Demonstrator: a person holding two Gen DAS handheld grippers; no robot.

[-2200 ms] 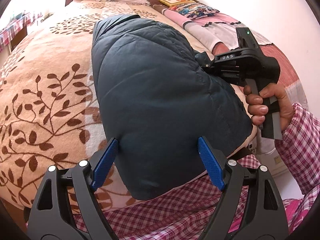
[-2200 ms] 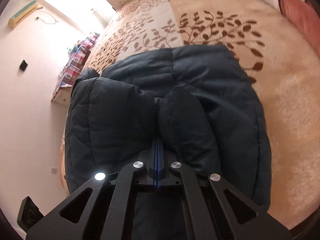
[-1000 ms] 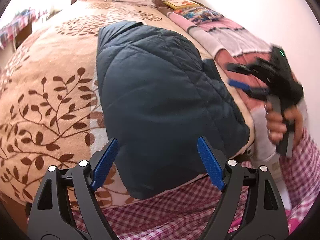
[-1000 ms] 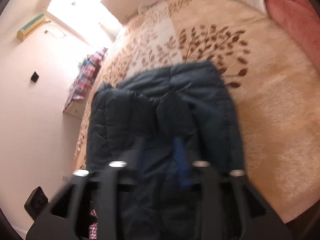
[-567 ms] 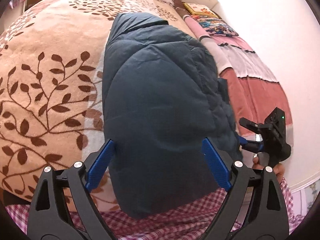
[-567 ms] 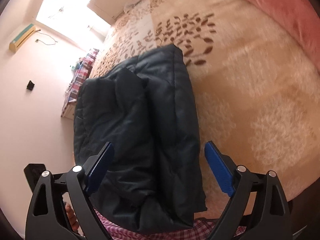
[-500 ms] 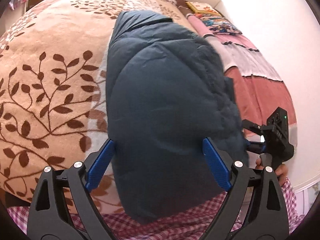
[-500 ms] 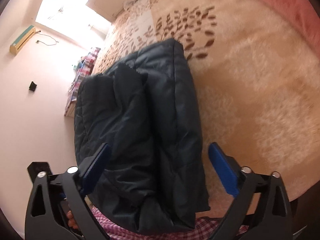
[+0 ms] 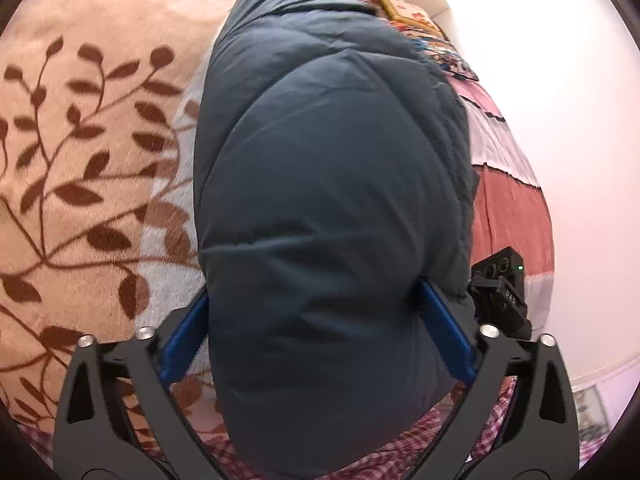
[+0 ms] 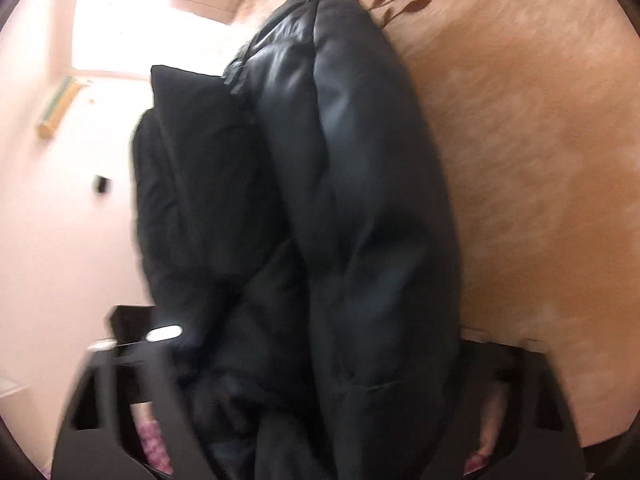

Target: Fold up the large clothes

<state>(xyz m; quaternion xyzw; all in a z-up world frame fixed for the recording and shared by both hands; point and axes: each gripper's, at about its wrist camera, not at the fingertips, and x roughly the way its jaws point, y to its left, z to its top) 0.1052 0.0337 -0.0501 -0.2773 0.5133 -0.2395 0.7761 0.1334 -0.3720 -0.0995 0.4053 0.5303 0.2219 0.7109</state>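
A dark blue puffer jacket lies folded into a thick bundle on the bed. My left gripper stands wide open around the bundle's near end, whose sides reach both blue pads. The right gripper's black body shows at the bundle's right edge. In the blurred right wrist view the jacket fills the gap of my right gripper. Its jaws are closing with the stacked folds between them. Its pads are hidden by the fabric.
A beige blanket with brown leaves covers the bed to the left of the jacket. Pink and red striped bedding and pillows lie along the wall side. A pink checked shirt is at the bottom edge.
Both grippers have sunk toward the jacket's near end, so it now fills each view. The right gripper let go of the fold it pinched, opened wide, and now narrows around the bundle.
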